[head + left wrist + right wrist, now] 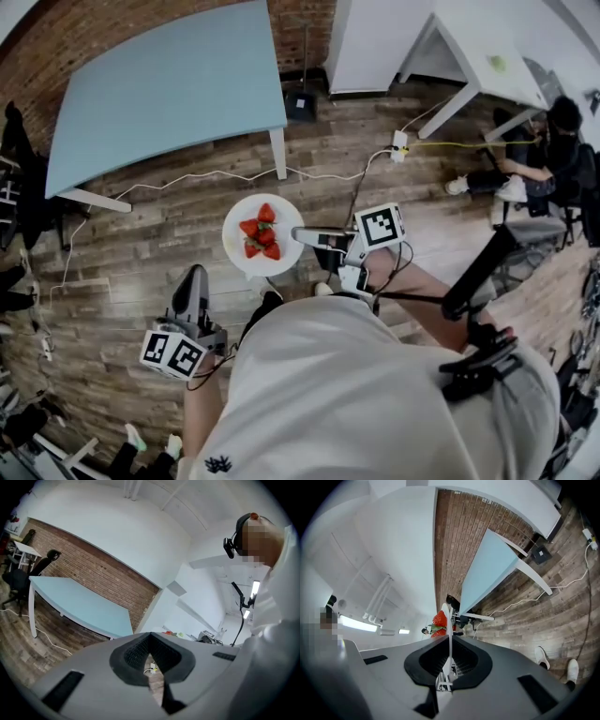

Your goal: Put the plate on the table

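Right gripper (302, 234) is clamped on the rim of the plate (234, 242), strawberries (261, 234) aboard, over the floor (159, 234) short of the tabletop (169, 84). Left gripper (194, 277) is closed and empty. Hold the plate level, clear the tabletop edge, and set it flat before releasing.

Power strip (399, 143) on wooden floor (159, 234); seated person (539, 155) at right.

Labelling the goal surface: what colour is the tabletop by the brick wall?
Pale blue; the table shows best in the head view.
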Motion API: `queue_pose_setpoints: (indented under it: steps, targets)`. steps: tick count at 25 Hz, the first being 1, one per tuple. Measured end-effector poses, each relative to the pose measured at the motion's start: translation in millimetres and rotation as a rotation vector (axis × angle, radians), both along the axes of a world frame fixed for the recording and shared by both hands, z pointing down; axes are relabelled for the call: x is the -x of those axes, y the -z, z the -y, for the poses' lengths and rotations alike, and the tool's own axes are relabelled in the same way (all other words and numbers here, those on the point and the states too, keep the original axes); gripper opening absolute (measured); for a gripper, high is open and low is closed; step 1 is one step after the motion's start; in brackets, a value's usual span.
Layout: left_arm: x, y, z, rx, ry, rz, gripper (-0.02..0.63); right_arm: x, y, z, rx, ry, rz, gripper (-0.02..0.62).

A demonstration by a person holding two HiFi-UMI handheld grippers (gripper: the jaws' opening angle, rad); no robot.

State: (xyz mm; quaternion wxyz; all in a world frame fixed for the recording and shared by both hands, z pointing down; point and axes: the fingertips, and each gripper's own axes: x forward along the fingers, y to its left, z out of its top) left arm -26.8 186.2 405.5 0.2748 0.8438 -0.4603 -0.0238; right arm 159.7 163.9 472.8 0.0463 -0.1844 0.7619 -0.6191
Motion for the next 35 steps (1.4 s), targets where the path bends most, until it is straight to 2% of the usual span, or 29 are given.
queue_pose_setpoints:
  steps: [4,10,15,18,23,28,33,35]
  targets:
    - [31.9,2.4,21.3,-0.021,-0.035,-0.002,0.002,32.6,3.0,20.8,-0.007,-0.032,0.014,0.017]
    - [107.4,-2.7,55.2,0.000,-0.044,-0.021,0.002,102.0,4.1,65.8,-0.022,-0.046,-0.005,0.017]
    - [138.8,-14.9,68.7,0.020,-0.035,-0.045,0.002,130.0,1.1,95.0,-0.030,-0.043,-0.019,0.017]
    - [148.7,-16.2,82.5,0.017,-0.015,-0.061,0.002,137.2,-1.3,119.5,-0.043,-0.028,-0.046,0.017]
    - [158.1,-18.4,126.0,0.017,0.018,-0.047,0.002,148.6,-7.5,181.2,-0.033,-0.013,-0.021,0.017]
    - [169.2,-10.0,196.8,0.013,0.067,-0.005,0.002,158.9,-20.1,270.0,0.003,0.010,-0.022,0.017]
    - [153.0,6.7,269.3,-0.001,0.080,0.005,0.002,158.5,-28.6,366.5,-0.013,0.030,-0.037,0.017]
    - [147.6,11.1,295.4,0.001,0.094,0.008,0.002,156.7,-36.6,402.5,0.020,0.022,-0.045,0.017]
